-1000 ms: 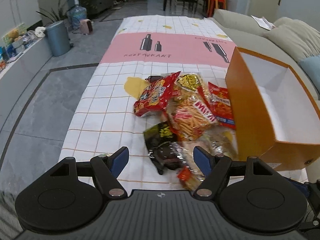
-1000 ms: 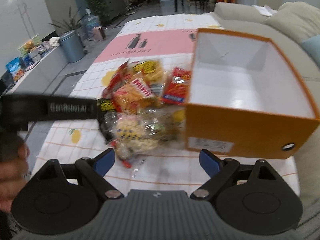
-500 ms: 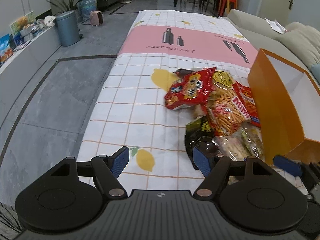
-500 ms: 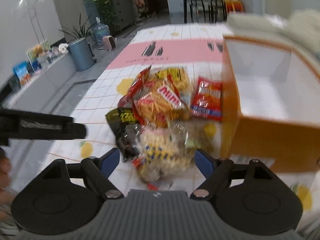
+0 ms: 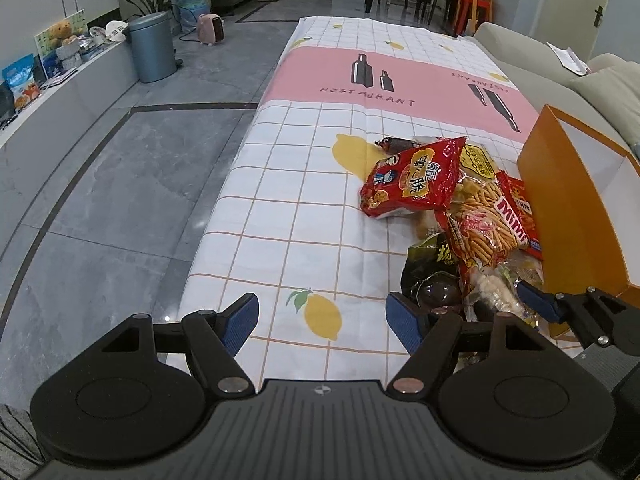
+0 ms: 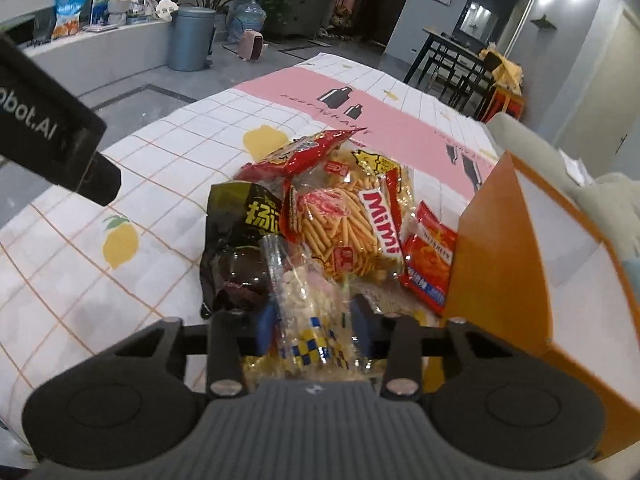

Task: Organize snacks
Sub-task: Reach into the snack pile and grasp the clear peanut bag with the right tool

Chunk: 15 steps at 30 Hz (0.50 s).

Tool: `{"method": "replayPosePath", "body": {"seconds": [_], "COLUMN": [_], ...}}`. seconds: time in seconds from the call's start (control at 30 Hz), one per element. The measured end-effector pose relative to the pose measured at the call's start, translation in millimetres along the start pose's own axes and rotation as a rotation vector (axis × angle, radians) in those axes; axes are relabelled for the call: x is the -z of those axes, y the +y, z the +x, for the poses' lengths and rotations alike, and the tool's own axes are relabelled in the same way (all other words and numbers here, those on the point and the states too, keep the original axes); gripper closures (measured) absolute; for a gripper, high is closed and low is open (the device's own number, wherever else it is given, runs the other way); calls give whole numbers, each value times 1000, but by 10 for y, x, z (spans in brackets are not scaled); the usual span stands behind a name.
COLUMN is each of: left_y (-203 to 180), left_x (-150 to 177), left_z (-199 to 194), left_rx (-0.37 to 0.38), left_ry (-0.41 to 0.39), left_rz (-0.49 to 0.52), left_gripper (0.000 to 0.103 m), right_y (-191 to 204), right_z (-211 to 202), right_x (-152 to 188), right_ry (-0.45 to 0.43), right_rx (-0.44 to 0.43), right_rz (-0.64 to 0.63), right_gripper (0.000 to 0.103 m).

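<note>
A pile of snack bags lies on the checked tablecloth (image 5: 304,216) beside an open orange box (image 6: 496,248). On top are a red bag (image 5: 412,180) and a Mimi sticks bag (image 6: 348,232). In front of them lie a black bag (image 6: 240,248) and a clear popcorn bag (image 6: 308,312). My right gripper (image 6: 314,324) is low at the pile's near edge. Its jaws are closing, with the blue pads (image 6: 266,328) against both sides of the clear bag. My left gripper (image 5: 322,318) stands open over a lemon print, left of the pile, with nothing between its fingers.
The orange box (image 5: 560,208) is white inside and sits at the table's right, against a grey sofa (image 5: 520,52). The left gripper's black housing (image 6: 52,140) crosses the right wrist view's upper left. The floor, a grey bin (image 5: 152,48) and a low shelf lie to the left.
My right gripper dropped toward the pile, rolled, and narrowed its jaws around the clear popcorn bag. My left gripper slid left, off the pile, and stayed open.
</note>
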State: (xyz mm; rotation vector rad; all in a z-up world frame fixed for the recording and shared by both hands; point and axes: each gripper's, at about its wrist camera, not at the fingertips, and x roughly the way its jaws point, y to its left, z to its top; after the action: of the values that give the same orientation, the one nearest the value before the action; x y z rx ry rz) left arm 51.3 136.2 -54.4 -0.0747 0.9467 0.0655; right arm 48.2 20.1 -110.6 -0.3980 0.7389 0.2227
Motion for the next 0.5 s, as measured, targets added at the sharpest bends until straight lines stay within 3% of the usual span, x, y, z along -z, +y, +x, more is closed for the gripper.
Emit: {"method": "replayPosePath", "body": {"seconds": [0.17,0.5], "left_y": [-35,-207], "left_x": [9,2], "left_z": [-18,-33], "left_rx": [10,31], "left_ry": [1,-2], "left_rz": [4,42], "left_gripper": [18,18], "right_y": [-177,-576], "right_z": [-145,-519], "right_x": [-50,-37], "right_ry": [-33,2], "right_rx": [-22,-166], "right_rz": [94,395], "right_gripper": [82,83]}}
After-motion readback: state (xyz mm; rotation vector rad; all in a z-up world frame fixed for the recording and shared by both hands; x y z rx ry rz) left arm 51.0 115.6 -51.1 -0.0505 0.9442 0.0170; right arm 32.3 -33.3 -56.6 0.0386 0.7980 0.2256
